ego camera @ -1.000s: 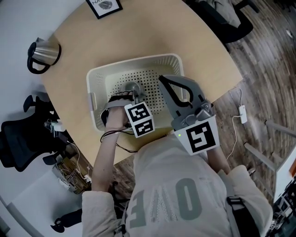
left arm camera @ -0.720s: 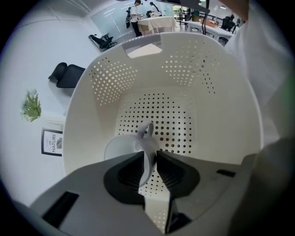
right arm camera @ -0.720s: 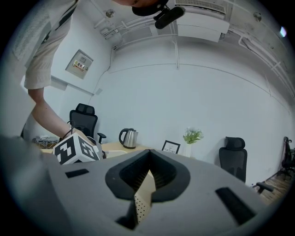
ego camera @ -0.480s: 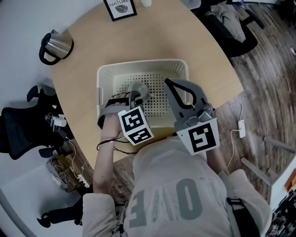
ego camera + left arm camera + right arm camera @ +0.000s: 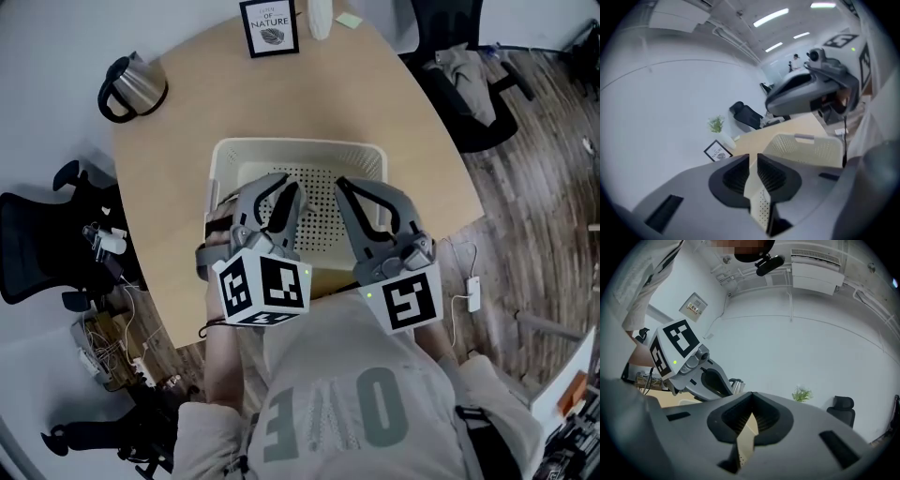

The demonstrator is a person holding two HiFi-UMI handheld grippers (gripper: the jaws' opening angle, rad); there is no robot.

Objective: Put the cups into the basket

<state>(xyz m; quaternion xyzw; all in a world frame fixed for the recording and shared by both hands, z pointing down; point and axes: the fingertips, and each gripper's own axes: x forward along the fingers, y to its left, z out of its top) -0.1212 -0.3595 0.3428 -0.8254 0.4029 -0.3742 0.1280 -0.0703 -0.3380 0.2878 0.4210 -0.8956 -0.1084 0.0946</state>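
White basket (image 5: 300,142): left hand-held gripper (image 5: 284,186) lifted out, parted, cup released; right hand-held gripper (image 5: 342,185) pressed together.

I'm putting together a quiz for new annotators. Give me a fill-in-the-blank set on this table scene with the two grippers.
1. In the head view, the kettle stands to the ___ of the framed picture.
2. The left gripper and the right gripper are both held over the white perforated ___ on the table.
3. The right gripper's jaws meet at their tips and hold ___.

Missing words: left; basket; nothing.
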